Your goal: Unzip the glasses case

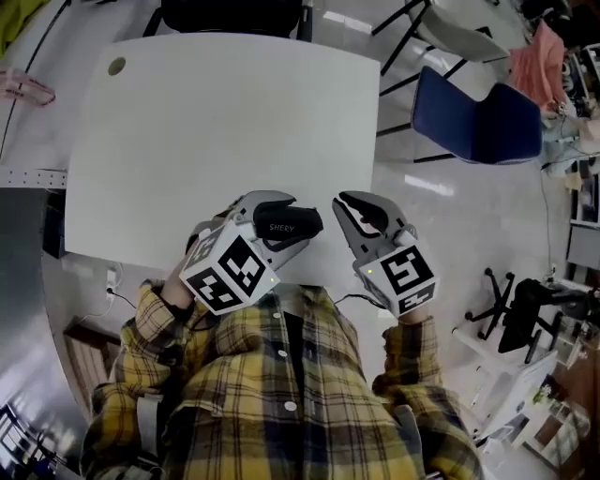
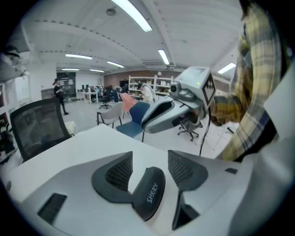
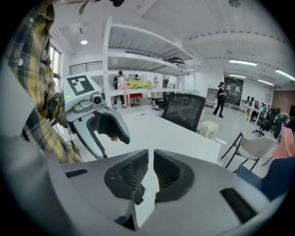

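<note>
A black glasses case (image 1: 281, 227) printed SHERY sits between the jaws of my left gripper (image 1: 302, 217), held above the near edge of the white table (image 1: 225, 122). In the left gripper view the case (image 2: 150, 193) lies lengthwise between the wide-set pads of the left gripper (image 2: 148, 159), which is shut on it. My right gripper (image 1: 342, 199) hovers just right of the case, apart from it, with its jaws together. Between the right gripper's tips (image 3: 150, 154) only a thin slit shows. No zip is visible on the case.
A blue chair (image 1: 473, 117) stands off the table's far right corner, and a black chair (image 1: 234, 14) behind its far edge. A round cable hole (image 1: 116, 67) marks the table's far left. A black mesh chair (image 3: 184, 110) sits at the table's side. People stand far off.
</note>
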